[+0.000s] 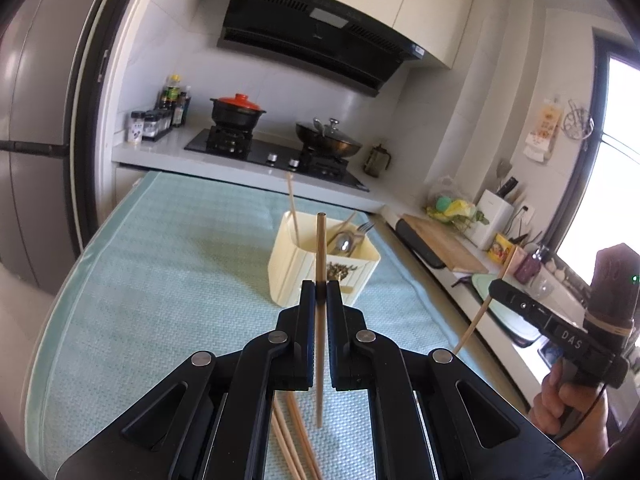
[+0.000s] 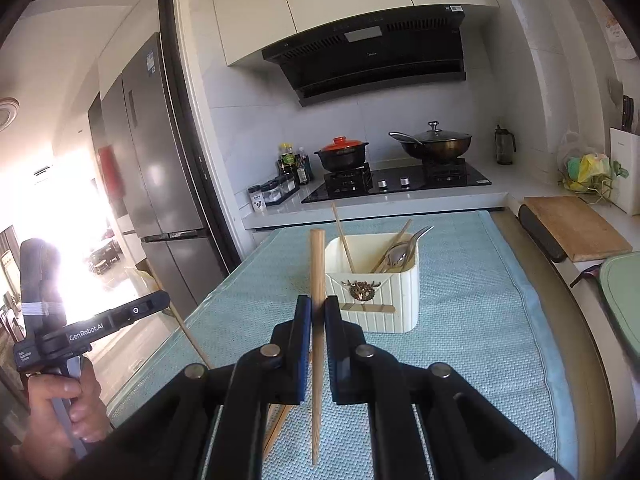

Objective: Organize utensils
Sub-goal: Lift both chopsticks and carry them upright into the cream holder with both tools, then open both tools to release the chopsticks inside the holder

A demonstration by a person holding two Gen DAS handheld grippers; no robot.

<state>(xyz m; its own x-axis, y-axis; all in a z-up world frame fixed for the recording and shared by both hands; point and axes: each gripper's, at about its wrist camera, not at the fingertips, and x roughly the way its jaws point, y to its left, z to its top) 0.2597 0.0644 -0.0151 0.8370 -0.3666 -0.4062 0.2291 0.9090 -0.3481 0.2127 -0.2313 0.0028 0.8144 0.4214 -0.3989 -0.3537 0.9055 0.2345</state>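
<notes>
My left gripper (image 1: 320, 294) is shut on a wooden chopstick (image 1: 319, 256) that stands nearly upright, above the light blue mat (image 1: 180, 264). My right gripper (image 2: 318, 310) is shut on another wooden chopstick (image 2: 318, 264), also upright. A cream utensil holder (image 1: 292, 268) stands on the mat beyond both grippers; it also shows in the right wrist view (image 2: 400, 300). It holds a chopstick (image 2: 343, 236), spoons (image 2: 396, 258) and a fork (image 1: 366, 227). Loose chopsticks (image 1: 294, 440) lie on the mat under my left gripper. The right gripper shows in the left wrist view (image 1: 496, 290), the left gripper in the right wrist view (image 2: 162, 300).
Behind the mat is a counter with a black hob (image 2: 400, 182), a red-lidded pot (image 2: 342, 154) and a wok (image 2: 436, 144). A wooden cutting board (image 2: 576, 226) and a knife block (image 1: 494, 218) are on the right counter. A fridge (image 2: 160, 152) stands at the left.
</notes>
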